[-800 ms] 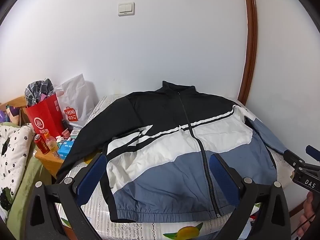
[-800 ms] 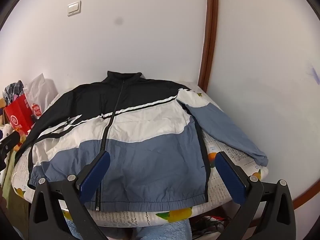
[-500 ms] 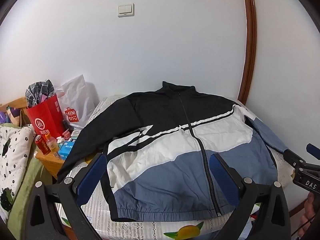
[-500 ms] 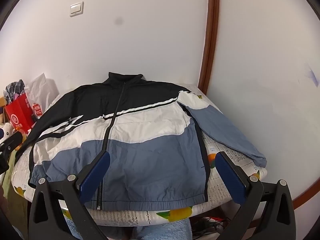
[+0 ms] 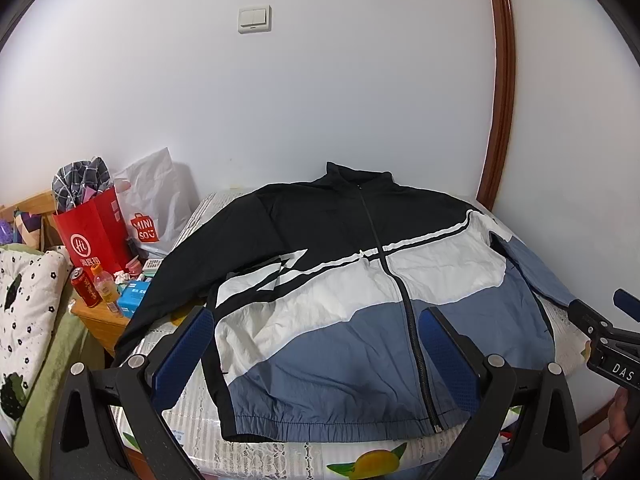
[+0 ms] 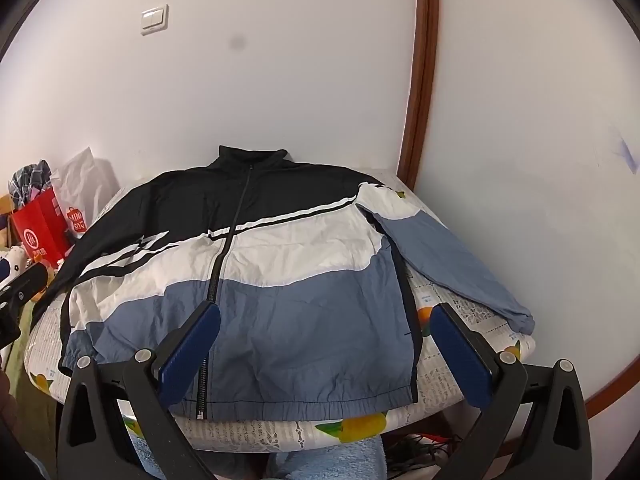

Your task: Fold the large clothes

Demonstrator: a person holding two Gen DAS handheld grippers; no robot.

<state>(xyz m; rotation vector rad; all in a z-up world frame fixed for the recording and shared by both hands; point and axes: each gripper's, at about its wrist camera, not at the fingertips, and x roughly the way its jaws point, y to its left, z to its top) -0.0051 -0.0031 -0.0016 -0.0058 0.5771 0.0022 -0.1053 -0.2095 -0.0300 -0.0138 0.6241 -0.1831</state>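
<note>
A black, white and blue zip jacket (image 5: 352, 304) lies spread flat, front up, on a small table (image 5: 280, 450) with a fruit-print cloth; it also shows in the right wrist view (image 6: 256, 292). Its black left sleeve (image 5: 160, 292) hangs off the table's left edge. Its blue right sleeve (image 6: 452, 264) lies along the right edge. My left gripper (image 5: 316, 354) is open and empty, held above the hem. My right gripper (image 6: 324, 354) is open and empty, also near the hem.
White walls stand behind and right, with a brown door frame (image 5: 500, 92). Left of the table are a red paper bag (image 5: 92, 236), a white Miniso bag (image 5: 156, 208), a can and bottle on a wooden stand (image 5: 96, 312), and bedding (image 5: 24, 308).
Both grippers have stayed open and almost still; the views shifted only slightly. The jacket has not moved.
</note>
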